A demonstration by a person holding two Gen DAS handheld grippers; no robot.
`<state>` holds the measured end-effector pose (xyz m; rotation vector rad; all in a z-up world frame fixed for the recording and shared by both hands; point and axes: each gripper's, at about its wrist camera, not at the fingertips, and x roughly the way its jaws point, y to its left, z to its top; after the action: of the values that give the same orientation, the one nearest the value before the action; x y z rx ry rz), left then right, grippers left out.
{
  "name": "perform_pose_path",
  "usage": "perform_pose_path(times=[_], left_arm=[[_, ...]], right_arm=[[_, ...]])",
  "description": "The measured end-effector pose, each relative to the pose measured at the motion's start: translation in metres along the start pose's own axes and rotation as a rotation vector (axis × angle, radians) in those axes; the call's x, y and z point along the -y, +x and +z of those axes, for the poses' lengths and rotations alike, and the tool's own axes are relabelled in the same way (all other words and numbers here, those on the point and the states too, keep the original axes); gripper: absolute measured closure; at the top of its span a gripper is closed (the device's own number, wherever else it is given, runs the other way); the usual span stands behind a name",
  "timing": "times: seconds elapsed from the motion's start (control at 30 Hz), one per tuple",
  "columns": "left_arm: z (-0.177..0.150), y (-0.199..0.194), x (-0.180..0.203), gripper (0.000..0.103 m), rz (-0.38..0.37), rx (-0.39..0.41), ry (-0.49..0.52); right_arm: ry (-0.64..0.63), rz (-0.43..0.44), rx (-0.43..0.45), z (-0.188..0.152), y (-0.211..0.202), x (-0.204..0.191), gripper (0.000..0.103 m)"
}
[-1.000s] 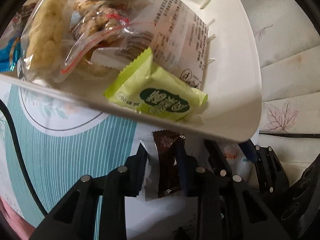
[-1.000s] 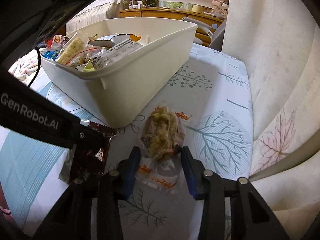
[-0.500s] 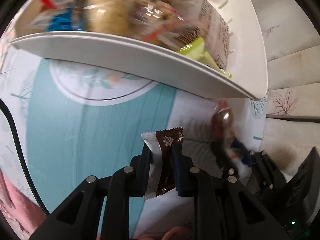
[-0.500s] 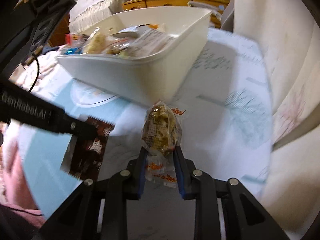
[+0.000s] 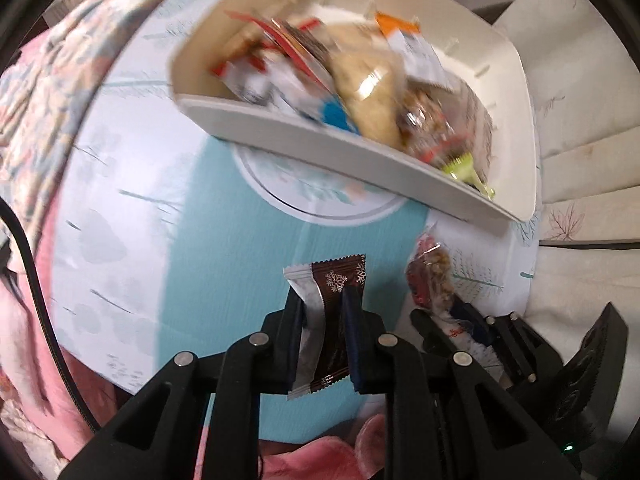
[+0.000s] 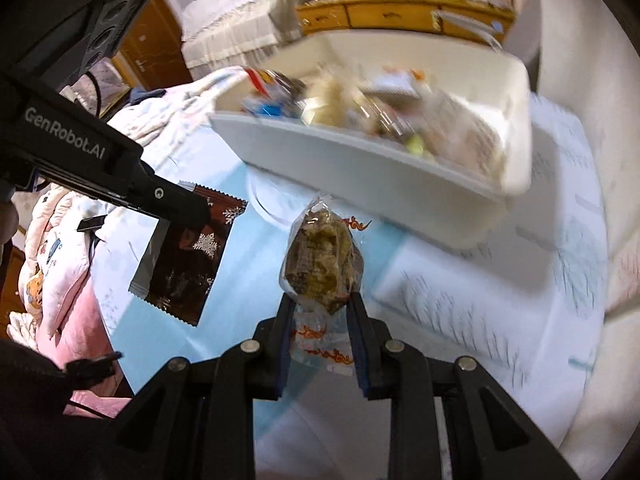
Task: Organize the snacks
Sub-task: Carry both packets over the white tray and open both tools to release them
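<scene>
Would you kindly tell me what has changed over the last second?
Both grippers closed and lifted their snacks off the table: the left gripper on the brown packet, the right gripper on the clear snack bag. The white bin kept its place and its snacks.

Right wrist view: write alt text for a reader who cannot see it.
The right gripper pinches a clear bag of crumbly snack above a blue-and-white tablecloth. Beside it, the left gripper holds a brown snowflake packet; behind stands a white bin full of snacks.
</scene>
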<state>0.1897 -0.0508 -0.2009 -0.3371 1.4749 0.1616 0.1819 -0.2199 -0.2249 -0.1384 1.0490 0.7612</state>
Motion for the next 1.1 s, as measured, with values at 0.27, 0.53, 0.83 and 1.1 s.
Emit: perform_pose_path(times=[0.27, 0.53, 0.83, 1.1], left_arm=[[0.040, -0.050, -0.045, 0.086, -0.001, 0.055, 0.032], [0.090, -0.071, -0.062, 0.086, -0.003, 0.138, 0.128], [0.134, -0.064, -0.065, 0.086, -0.068, 0.228, 0.237], [0.144, -0.055, -0.066, 0.085, -0.185, 0.328, 0.323]], right_arm=[[-0.002, -0.001, 0.099, 0.043, -0.009, -0.031, 0.077], [0.063, -0.071, 0.206, 0.084, -0.011, -0.041, 0.077], [0.196, -0.243, 0.279, 0.104, -0.011, -0.024, 0.077], [0.317, -0.402, 0.265, 0.099, -0.009, 0.002, 0.076]])
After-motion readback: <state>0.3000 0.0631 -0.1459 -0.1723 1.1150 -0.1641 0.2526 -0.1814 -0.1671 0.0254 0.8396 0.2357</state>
